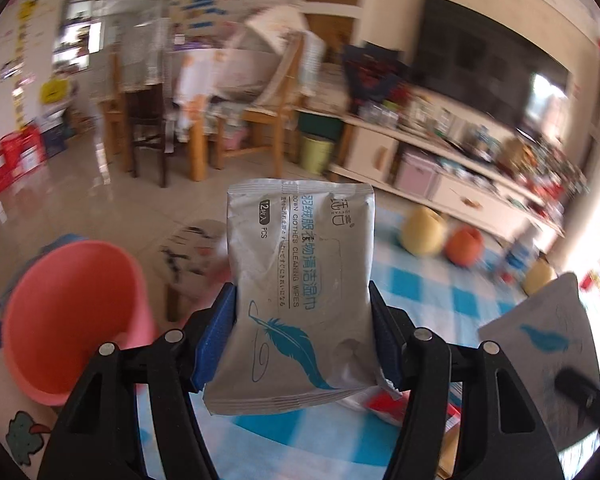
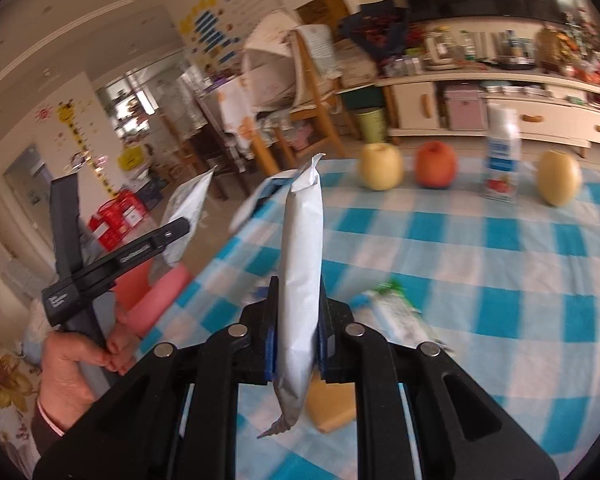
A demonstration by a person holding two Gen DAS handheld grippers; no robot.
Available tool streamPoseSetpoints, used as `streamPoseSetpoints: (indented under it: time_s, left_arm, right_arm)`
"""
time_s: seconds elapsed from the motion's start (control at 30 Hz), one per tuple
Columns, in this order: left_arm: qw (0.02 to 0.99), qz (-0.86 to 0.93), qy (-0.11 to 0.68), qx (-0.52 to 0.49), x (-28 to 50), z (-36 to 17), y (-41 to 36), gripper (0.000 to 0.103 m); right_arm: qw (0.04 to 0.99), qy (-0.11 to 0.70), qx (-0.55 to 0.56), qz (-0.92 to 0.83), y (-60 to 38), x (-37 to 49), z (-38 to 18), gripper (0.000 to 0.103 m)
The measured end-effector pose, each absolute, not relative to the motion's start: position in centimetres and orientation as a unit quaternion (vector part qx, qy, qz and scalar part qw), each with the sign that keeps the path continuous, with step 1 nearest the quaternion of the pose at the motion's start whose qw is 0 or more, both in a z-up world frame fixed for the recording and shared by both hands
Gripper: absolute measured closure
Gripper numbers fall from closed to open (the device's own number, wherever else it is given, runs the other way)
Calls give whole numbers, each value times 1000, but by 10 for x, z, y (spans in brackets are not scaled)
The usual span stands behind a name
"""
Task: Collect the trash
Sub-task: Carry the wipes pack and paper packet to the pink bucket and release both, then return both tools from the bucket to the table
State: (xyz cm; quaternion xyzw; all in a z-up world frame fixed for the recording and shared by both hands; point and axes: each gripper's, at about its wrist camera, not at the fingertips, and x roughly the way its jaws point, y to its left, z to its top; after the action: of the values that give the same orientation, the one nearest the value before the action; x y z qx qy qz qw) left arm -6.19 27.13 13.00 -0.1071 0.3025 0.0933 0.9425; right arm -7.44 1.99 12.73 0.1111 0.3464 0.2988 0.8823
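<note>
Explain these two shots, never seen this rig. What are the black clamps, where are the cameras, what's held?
There is no robot here. A person holds a handheld two-finger tool in each hand, and each carries a fisheye camera looking along its fingers.

The left wrist view shows the left tool clamped on a silver wipes pack, with a pink bin to its left.

The right wrist view shows the right tool squeezing a second silver pack edge-on. The person's left hand shows at the left of that view.

On the blue checked tablecloth stand two yellow pears, an apple and a white bottle. A blurred green-white wrapper lies nearer.
</note>
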Motion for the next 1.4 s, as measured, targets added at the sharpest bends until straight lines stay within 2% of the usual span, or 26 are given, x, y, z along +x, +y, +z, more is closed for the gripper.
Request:
streamPoseSetpoints:
  time_s: [0.23,0.4,0.7,0.77,0.83,0.9,0.97,1.0,1.13,1.27,1.4]
  left_arm:
    - [922,230,284,-127,-71,139,352,40]
    - [894,291,290,-181,-85,133,415,39]
    - [841,350,319,-261,-103,105,494,37]
    - [827,357,333,-279,-104,96,504,32]
    - [821,363,343,-277,-103,92,510,30]
    - [821,368,343,-271,-104,91,512,20]
    - [826,370,336,-262,-108,91,508,19]
    - [829,368,333,-259,-108,93,506,19]
    - [845,354,322,-238,-102,100,488,18]
    - [867,338,297,-212,-96,111,463,17]
    - [902,311,238,-181,-96,126,432,11]
  right_arm:
    - [848,346,68,396,158,-49,157,87]
    - [821,349,39,450,256,-37,165,87]
    - [798,376,23,471,367,-11,138,86]
    - [802,384,22,457,378,-4,126,78]
    - [810,389,26,439,378,-1,119,48]
    - [816,387,47,426,365,0,116,39]
    - [823,381,57,418,350,0,117,35]
    - [833,375,56,402,337,0,118,29]
    - [859,352,50,369,303,-11,125,19]
    - [879,334,42,337,269,-26,127,17]
    - [890,325,41,317,238,-38,127,15]
